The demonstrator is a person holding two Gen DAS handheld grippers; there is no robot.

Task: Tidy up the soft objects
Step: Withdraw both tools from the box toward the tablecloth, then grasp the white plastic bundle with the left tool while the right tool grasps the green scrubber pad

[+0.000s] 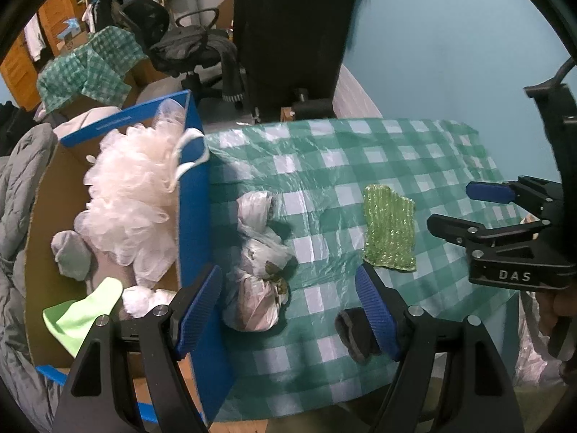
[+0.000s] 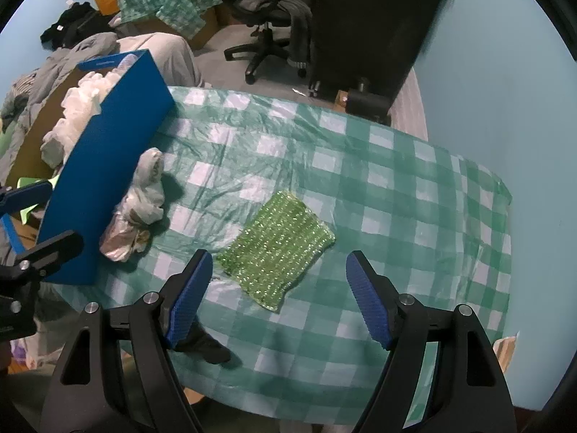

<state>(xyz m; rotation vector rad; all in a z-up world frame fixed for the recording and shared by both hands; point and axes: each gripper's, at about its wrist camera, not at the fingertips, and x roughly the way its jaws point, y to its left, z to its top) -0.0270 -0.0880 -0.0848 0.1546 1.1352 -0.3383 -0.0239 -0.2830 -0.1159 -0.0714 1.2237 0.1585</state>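
Observation:
A blue-walled cardboard box point(image 1: 193, 195) stands at the table's left edge and holds a white mesh puff point(image 1: 126, 184), a grey sock point(image 1: 70, 254) and a light green cloth point(image 1: 83, 315). Crumpled clear plastic bags point(image 1: 258, 263) lie against the box's outer wall. A green bubble-wrap sheet point(image 2: 277, 243) lies flat mid-table. A dark sock point(image 1: 355, 335) lies at the near edge. My left gripper point(image 1: 288, 310) is open and empty above the bags and box wall. My right gripper point(image 2: 277, 296) is open and empty just before the bubble wrap.
A green checked plastic cloth point(image 2: 396, 195) covers the table. A tall black object point(image 1: 292, 32) stands behind the far edge. An office chair point(image 2: 267, 7) and a covered box point(image 1: 86, 65) sit beyond. Grey bedding point(image 1: 18, 195) lies left of the box.

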